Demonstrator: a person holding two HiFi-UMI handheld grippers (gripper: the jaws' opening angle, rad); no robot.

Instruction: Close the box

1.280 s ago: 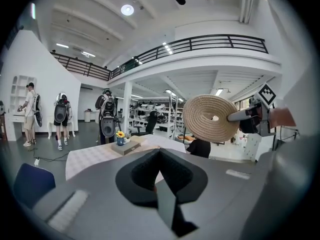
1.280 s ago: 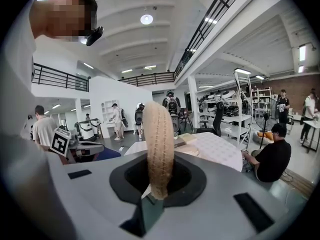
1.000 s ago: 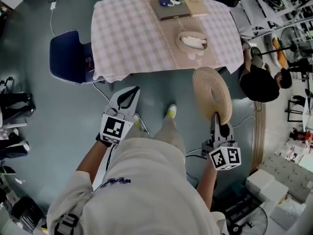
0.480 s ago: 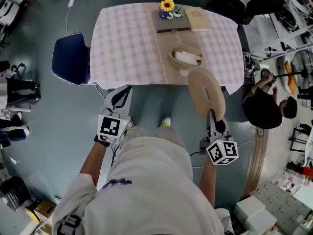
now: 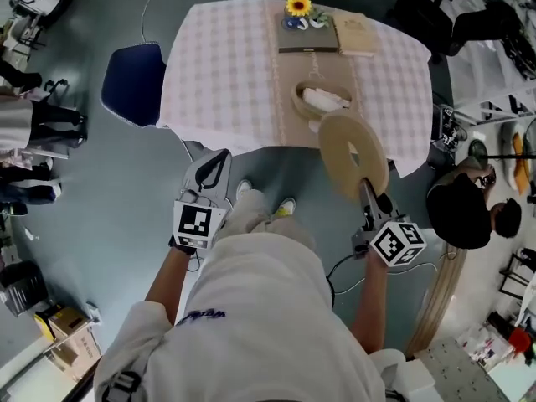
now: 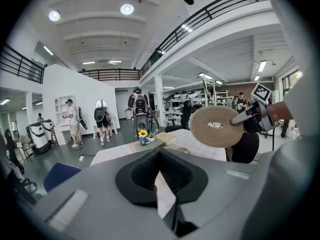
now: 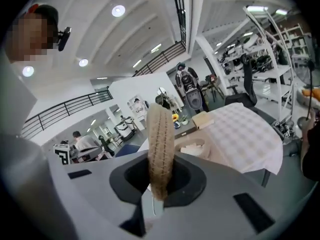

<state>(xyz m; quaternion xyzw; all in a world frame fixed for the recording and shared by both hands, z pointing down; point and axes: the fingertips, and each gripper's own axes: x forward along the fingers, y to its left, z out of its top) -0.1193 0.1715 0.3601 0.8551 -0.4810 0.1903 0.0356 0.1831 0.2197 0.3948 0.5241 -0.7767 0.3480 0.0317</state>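
The right gripper (image 5: 366, 189) is closed on the rim of a round woven lid (image 5: 337, 145), which is held on edge and clear of the desk (image 5: 218, 65); in the right gripper view the lid is seen standing upright between the jaws. The left gripper (image 5: 219, 159) is closed with nothing between its jaws, and it is held above the floor at 9 o'clock of the right gripper, well apart from it. Both grippers are pointed toward the desk, which is covered with a checked cloth.

In the head view the woven box (image 5: 296, 100) is seen on the desk at 11 o'clock of the lid, near the desk's front edge; it is open, and something white is lying inside it. A sunflower in a small pot (image 5: 299, 8) and a flat dark book (image 5: 308, 38) are set at 12 o'clock of the box, near the far edge. A blue chair (image 5: 130, 90) is placed at 9 o'clock of the desk.
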